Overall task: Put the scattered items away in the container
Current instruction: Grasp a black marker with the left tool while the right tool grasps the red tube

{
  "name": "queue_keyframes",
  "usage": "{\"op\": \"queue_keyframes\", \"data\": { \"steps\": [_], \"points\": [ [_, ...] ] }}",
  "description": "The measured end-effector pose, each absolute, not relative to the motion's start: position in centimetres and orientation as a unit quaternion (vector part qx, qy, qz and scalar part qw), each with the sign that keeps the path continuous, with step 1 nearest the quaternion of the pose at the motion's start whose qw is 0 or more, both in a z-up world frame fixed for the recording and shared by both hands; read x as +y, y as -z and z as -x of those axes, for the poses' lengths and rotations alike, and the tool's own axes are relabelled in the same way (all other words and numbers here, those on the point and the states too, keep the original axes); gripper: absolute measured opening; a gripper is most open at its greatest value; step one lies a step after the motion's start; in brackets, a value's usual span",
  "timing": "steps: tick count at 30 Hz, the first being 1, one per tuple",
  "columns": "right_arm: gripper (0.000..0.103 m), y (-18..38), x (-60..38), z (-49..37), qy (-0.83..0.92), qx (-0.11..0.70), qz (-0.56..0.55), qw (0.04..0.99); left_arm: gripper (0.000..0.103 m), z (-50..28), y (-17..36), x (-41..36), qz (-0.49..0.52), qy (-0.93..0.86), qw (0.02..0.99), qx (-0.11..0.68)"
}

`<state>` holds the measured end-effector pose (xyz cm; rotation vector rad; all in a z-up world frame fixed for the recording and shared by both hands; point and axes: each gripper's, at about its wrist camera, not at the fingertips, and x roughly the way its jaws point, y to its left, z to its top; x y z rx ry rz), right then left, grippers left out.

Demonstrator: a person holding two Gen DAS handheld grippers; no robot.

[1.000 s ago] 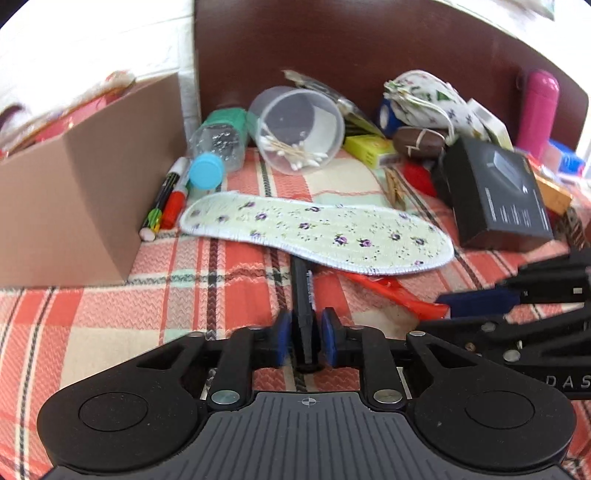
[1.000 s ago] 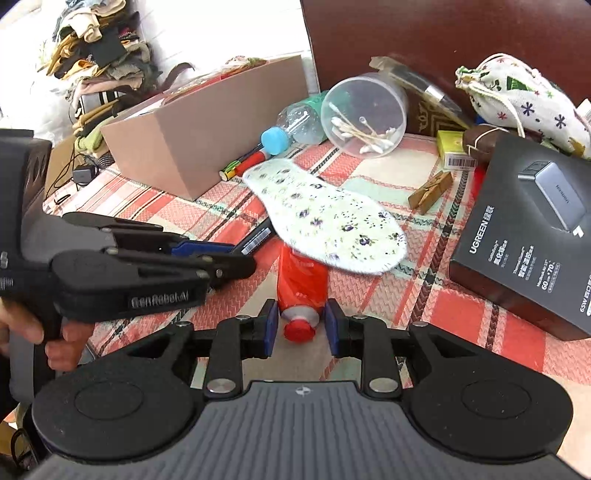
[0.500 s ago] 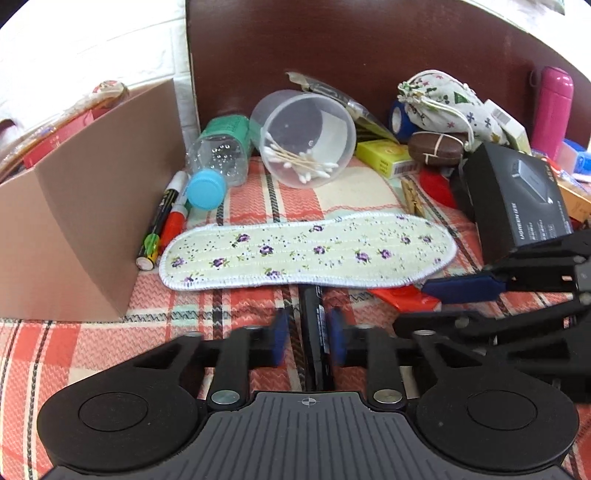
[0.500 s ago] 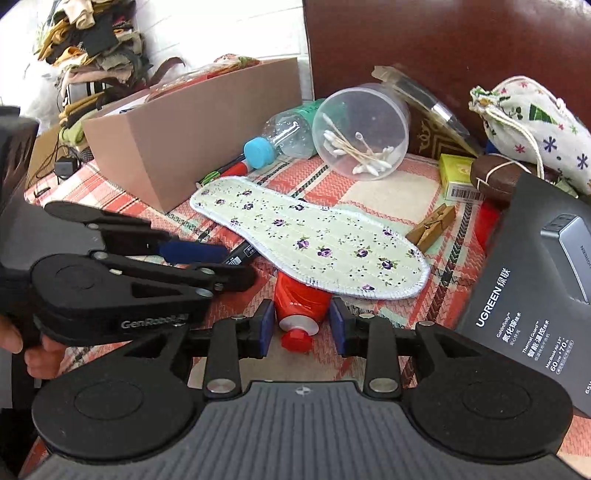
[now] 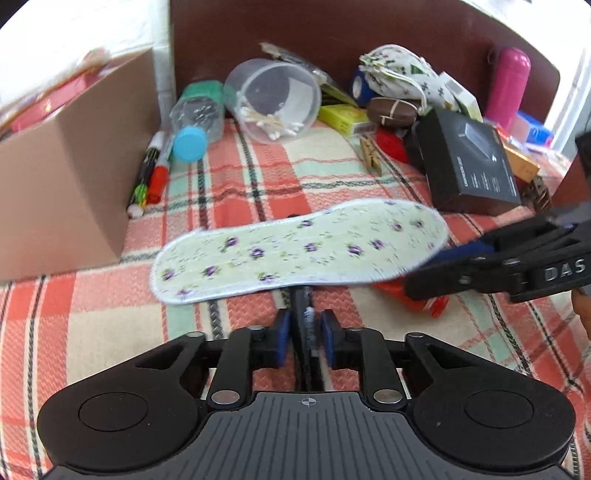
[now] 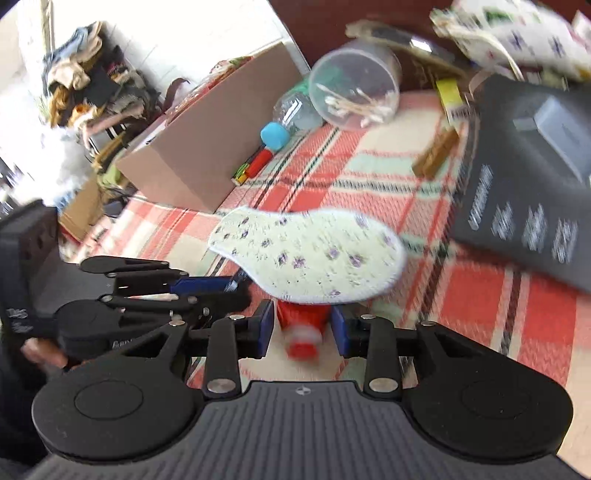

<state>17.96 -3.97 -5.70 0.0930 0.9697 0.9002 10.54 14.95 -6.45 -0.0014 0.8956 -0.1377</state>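
Two hand-held grippers work side by side over a plaid cloth (image 5: 332, 166) in red, cream and green. The left hand-held gripper (image 5: 304, 338) has its blue pads closed on a thin black object (image 5: 303, 314), perhaps a pen; its far end goes under the flowered insole (image 5: 299, 249). The right hand-held gripper (image 6: 302, 328) stands with its pads on both sides of a red tube (image 6: 303, 325) with a red cap; the blur does not let me tell if the pads press it. The tube also lies partly under the insole, so the insole covers the far part of both things.

The container, a brown cardboard box (image 5: 62, 177), stands at the far left on the cloth, well apart from both grippers. Just beside its right wall lie two markers (image 5: 151, 173) and a clear bottle with a blue cap (image 5: 190, 142). Next to this a clear plastic cup (image 5: 273, 99) lies on its side with cotton swabs in it. Farther right are a yellow-green small box (image 5: 341, 118), a wooden clothespin (image 5: 371, 155), a printed drawstring pouch (image 5: 397, 75), a black product box (image 5: 471, 162) and a pink bottle (image 5: 508, 86).

Behind all this a dark brown board (image 5: 332, 29) rises. In the right wrist view a pile of clothes (image 6: 88, 85) shows at the far left of the room.
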Motion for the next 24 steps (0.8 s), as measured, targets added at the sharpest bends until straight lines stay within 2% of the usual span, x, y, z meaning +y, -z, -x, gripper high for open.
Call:
{"op": "queue_keyframes", "data": {
  "steps": [4,5,6,8,9,12,16,22,24],
  "points": [
    [0.045,5.4,-1.2,-16.6,-0.407,0.408,0.057,0.815,0.046,-10.4,6.8,13.3,-0.048,0.057,0.904,0.421],
    [0.048,5.3,-0.5,-16.3,-0.403,0.396,0.082,0.821,0.042,-10.4,6.9,13.1,-0.053,0.055,0.905,0.419],
    [0.042,5.5,0.0,-15.9,-0.405,0.389,0.101,0.821,0.039,-10.4,6.9,13.0,-0.057,0.053,0.906,0.417],
    [0.033,5.8,0.1,-15.8,-0.409,0.385,0.13,0.817,0.018,-10.4,6.8,13.1,-0.056,0.053,0.905,0.418],
    [0.029,5.9,0.2,-15.7,-0.411,0.383,0.144,0.815,0.015,-10.6,6.6,13.3,-0.049,0.057,0.903,0.424],
    [0.02,5.2,-0.1,-16.6,-0.436,0.415,0.111,0.79,0.014,-11.3,6.1,14.4,-0.004,0.078,0.893,0.444],
    [0.016,3.9,-1.7,-18.3,-0.465,0.456,0.036,0.758,0.014,-11.7,5.1,16.8,0.097,0.125,0.87,0.468],
    [0.014,1.0,-3.4,-19.2,-0.444,0.428,0.005,0.787,0.01,-10.9,3.2,19.6,0.213,0.149,0.865,0.429],
    [0.008,0.5,-3.6,-19.1,-0.439,0.419,0.007,0.795,0.009,-10.9,3.3,19.5,0.221,0.145,0.863,0.431]
  ]
}}
